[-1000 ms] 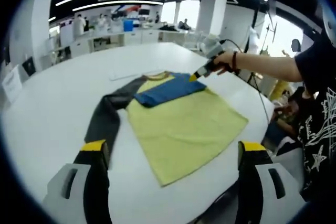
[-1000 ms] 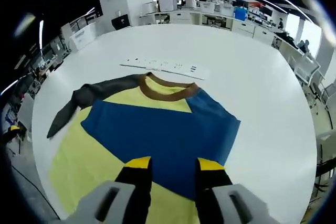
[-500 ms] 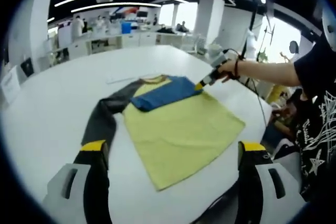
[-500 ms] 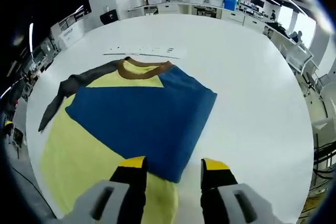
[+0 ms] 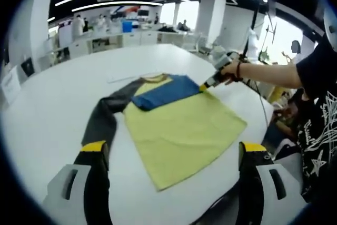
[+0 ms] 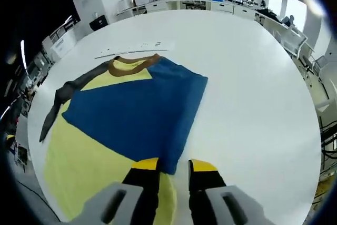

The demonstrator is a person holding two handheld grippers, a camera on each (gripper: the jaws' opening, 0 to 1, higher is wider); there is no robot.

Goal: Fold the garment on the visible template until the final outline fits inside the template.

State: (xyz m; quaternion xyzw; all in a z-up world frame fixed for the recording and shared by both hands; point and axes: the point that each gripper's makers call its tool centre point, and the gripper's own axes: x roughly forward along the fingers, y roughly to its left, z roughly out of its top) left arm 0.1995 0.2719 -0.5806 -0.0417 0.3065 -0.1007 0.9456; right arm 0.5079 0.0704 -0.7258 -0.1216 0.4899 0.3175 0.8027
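A yellow shirt [image 5: 179,130] lies flat on the white round table [image 5: 47,104]. Its blue sleeve [image 5: 166,89] is folded across the chest, and the dark grey sleeve [image 5: 102,119] stretches out to the side. My left gripper [image 5: 174,147] hovers open, short of the hem and off the cloth. Held in a person's hand, my right gripper [image 5: 206,84] sits at the blue sleeve's outer edge. In the right gripper view the blue sleeve [image 6: 137,114] tapers to a corner that reaches between the jaws of the right gripper [image 6: 174,163], which stand narrow with a gap. The brown collar [image 6: 129,66] is at the far end.
A white strip with small marks [image 6: 134,48] lies on the table just beyond the collar. A person's arm [image 5: 263,69] and dark printed top [image 5: 316,125] fill the right side. Bare table [image 6: 253,93] spreads beside the shirt. Desks and people [image 5: 105,27] stand far behind.
The right gripper slid back off the blue sleeve to its near corner, and its jaws widened, then drew closer together. The left gripper has hardly moved.
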